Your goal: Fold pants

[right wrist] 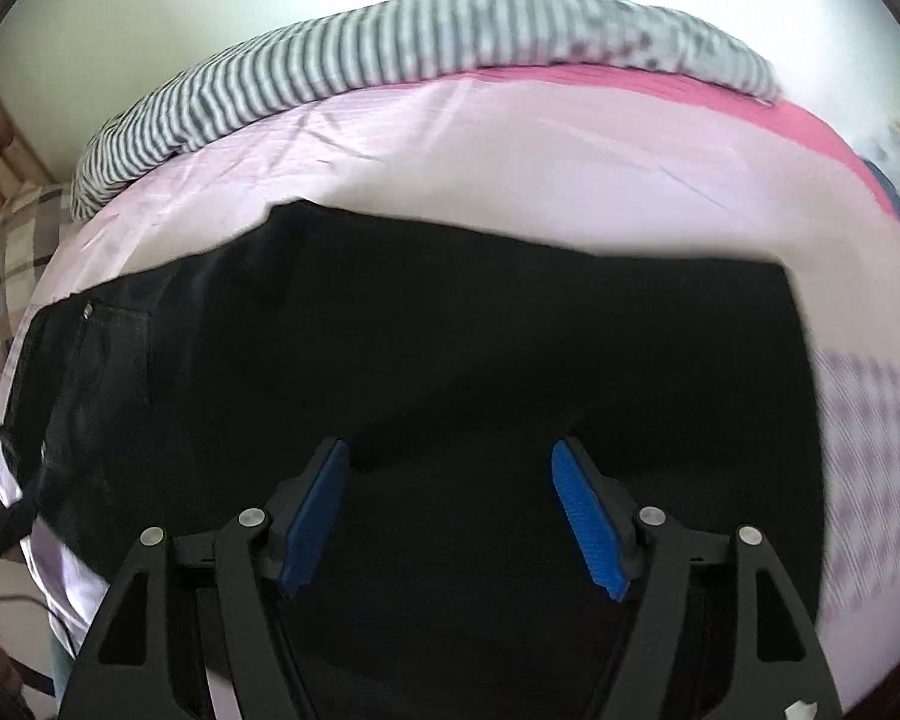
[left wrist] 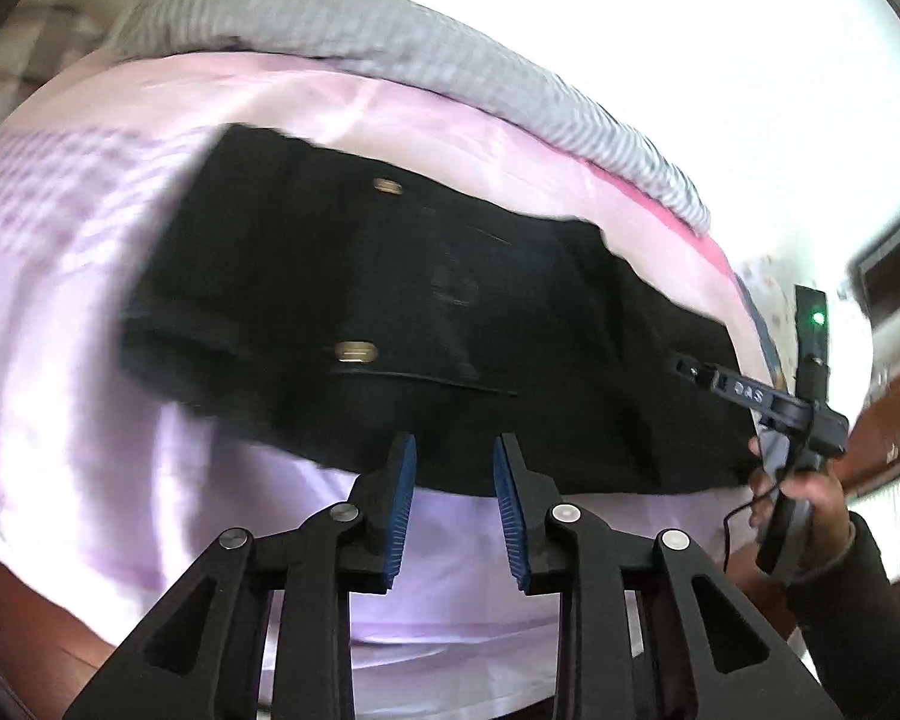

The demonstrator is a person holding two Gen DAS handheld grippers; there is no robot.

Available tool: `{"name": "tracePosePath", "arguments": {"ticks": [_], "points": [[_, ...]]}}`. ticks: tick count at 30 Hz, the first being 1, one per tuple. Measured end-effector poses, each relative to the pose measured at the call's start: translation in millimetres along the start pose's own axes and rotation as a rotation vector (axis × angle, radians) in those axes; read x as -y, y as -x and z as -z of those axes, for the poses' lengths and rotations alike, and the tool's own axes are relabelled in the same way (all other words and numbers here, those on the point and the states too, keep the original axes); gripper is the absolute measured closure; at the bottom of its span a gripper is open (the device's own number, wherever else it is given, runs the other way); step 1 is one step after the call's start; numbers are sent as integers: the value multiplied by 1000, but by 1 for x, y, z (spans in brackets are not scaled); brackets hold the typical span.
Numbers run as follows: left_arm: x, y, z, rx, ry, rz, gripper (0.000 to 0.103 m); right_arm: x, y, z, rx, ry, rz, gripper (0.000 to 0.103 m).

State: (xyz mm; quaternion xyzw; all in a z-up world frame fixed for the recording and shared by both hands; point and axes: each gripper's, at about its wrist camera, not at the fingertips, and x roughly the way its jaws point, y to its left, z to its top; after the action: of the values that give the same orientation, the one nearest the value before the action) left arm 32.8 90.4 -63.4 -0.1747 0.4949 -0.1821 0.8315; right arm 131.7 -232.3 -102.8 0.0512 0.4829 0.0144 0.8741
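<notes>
The pants point(right wrist: 426, 360) lie flat on the bed point(right wrist: 510, 138); a rolled blanket point(right wrist: 390, 54) runs along the far edge, a pillow point(right wrist: 12, 264) at left.

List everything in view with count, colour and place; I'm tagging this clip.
pants: one, black, lying flat on the sheet
sheet: one, pale lilac with a pink band, covering the bed
striped blanket: one, grey and white, along the bed's far edge
checked pillow: one, beige check, at the left in the right wrist view
left gripper: black, blue pads, empty, at the pants' near edge
right gripper: black, blue pads, open over the pants
hand: one, dark sleeve, holding the right gripper
</notes>
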Motion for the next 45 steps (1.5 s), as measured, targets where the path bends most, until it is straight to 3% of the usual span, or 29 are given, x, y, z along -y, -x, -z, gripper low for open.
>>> {"name": "tracePosePath", "arguments": {"ticks": [5, 9, 14, 19, 21, 32, 38, 40, 41, 42, 45], "points": [[-33, 11, 4, 48, 102, -4, 74, -24, -18, -32, -23, 49, -9, 34], [-54, 13, 5, 63, 184, 56, 74, -19, 2, -39, 24, -22, -89, 35], [-78, 21, 17, 82, 322, 165, 73, -14, 31, -25, 51, -74, -129, 34], [-84, 26, 29, 110, 375, 224, 64, -5, 47, -1, 33, -128, -192, 33], [-89, 29, 36, 124, 405, 222, 45, -6, 49, 4, 29, -130, -195, 33], [-125, 13, 16, 152, 535, 165, 45, -9, 51, 11, 27, -140, -185, 33], [-132, 10, -6, 193, 538, 205, 44, -6, 50, 14, 22, -158, -176, 33], [-128, 7, -12, 200, 523, 181, 49, -4, 47, 16, 19, -173, -179, 33], [-126, 6, -13, 194, 512, 138, 69, -3, 45, 18, 14, -186, -182, 33], [-124, 5, -13, 184, 496, 100, 75, -1, 43, 20, 8, -199, -188, 33], [-115, 14, -20, 194, 484, 85, 79, 3, 44, 24, 9, -212, -196, 33]]}}
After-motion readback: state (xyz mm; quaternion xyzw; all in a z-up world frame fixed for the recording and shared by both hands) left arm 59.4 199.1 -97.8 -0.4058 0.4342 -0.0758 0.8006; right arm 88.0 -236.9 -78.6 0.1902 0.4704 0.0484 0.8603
